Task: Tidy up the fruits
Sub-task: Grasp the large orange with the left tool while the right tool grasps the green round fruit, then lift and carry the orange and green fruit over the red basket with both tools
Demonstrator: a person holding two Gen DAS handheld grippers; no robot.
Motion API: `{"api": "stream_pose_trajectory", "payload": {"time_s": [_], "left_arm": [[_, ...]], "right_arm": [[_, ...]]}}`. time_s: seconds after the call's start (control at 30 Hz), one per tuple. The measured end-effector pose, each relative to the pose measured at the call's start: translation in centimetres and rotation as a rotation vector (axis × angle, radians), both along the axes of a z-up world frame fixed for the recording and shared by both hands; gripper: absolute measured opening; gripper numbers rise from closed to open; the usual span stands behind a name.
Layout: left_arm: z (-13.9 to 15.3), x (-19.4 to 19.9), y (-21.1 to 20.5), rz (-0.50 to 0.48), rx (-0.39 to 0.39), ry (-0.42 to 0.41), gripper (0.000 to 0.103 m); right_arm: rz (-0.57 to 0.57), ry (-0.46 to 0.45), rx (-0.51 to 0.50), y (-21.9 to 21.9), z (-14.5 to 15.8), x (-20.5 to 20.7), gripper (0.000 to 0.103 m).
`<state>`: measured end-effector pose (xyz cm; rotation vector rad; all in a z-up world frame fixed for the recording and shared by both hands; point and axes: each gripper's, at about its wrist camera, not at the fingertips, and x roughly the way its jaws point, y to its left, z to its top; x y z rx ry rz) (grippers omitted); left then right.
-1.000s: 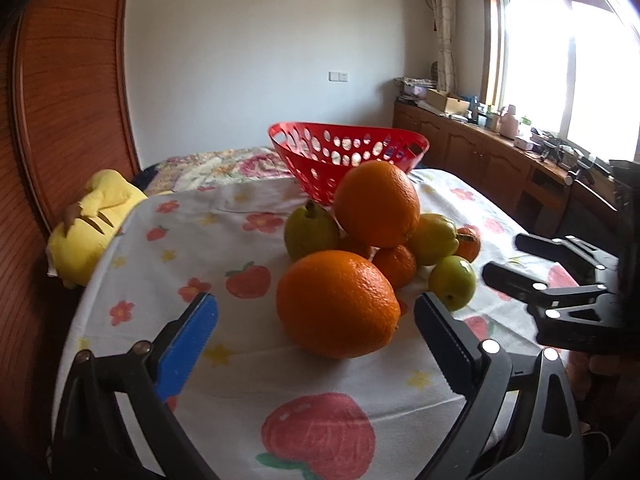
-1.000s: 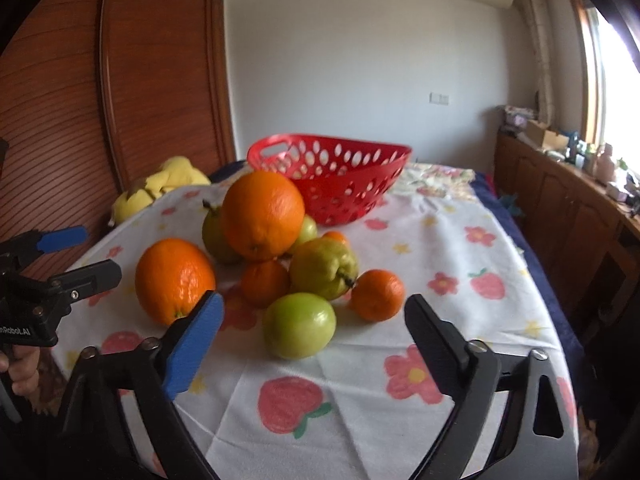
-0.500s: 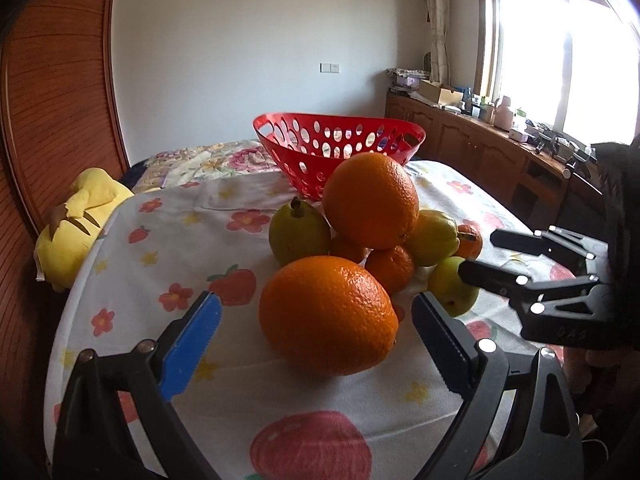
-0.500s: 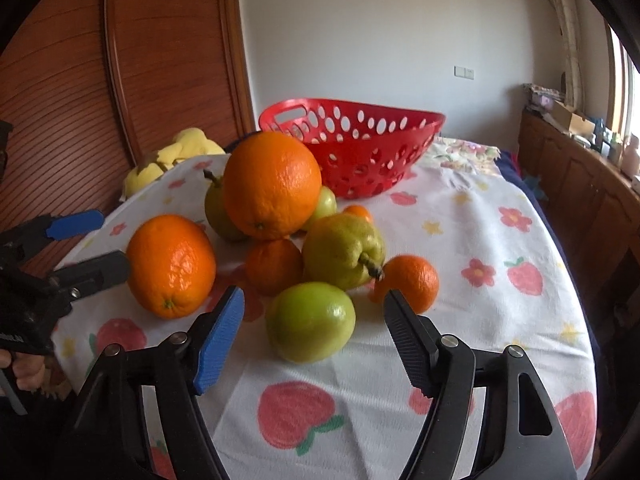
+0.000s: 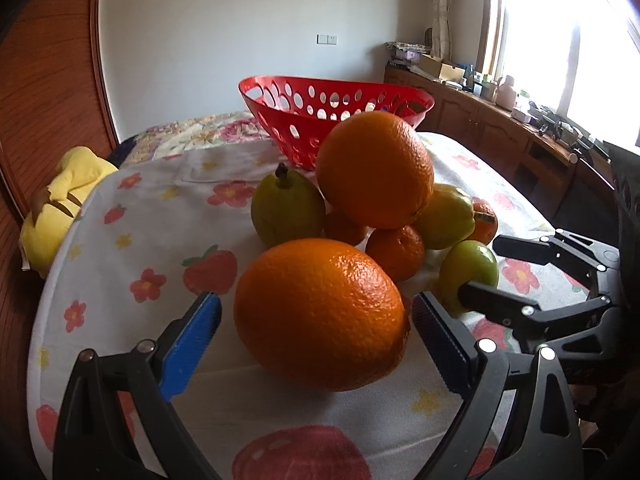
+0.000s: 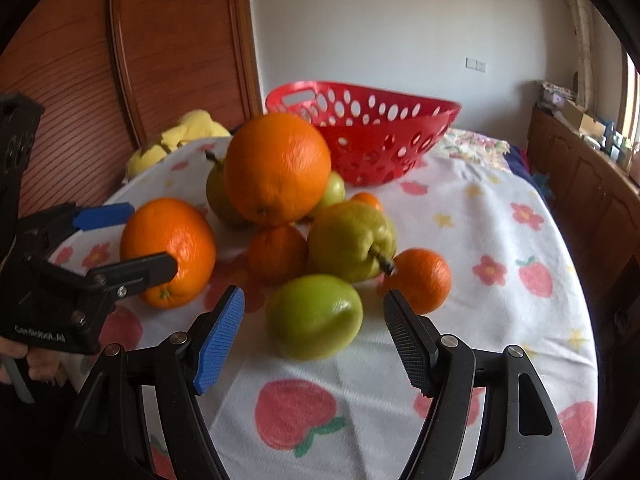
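Both tools gape wide, empty: left tool (image 5: 316, 320) straddles orange (image 5: 320, 314); right tool (image 6: 314, 316) straddles green fruit (image 6: 315, 316), long axis crosswise.

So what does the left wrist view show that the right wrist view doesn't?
Only the left wrist view shows the bright window and the right gripper open around the green apple. Only the right wrist view shows the left gripper open around the front orange, plus a small green fruit behind the pile. Both show the red basket and yellow plush.
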<state>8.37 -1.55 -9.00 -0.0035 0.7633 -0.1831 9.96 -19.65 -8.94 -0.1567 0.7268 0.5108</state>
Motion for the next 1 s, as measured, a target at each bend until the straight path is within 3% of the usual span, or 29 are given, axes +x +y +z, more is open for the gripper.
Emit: {"api": "stream_pose_trajectory", "payload": {"time_s": [0.23,0.37,0.7,1.0], "left_arm": [[-0.7,0.4,0.4,-0.024,-0.037,0.018,0.093],[-0.6,0.1,0.9,-0.024,-0.058,0.016,0.092],[-0.3,-1.2,2.0,-0.021,-0.086,0.011,0.09],[0.4,-1.9,2.2,-0.022,-0.057,-0.013,0.087]], "right_arm": [[-0.002,0.048,-0.02,0.3,-1.2,0.9,0.073],[0.009,0.075,-0.016,0.1,-1.6,1.1,0.059],[0.023,0.052,-0.017,-0.1,-1.0,-0.4,0.058],[0.042,0.01,0.01,-0.5,1.2,-1.5,0.058]]}}
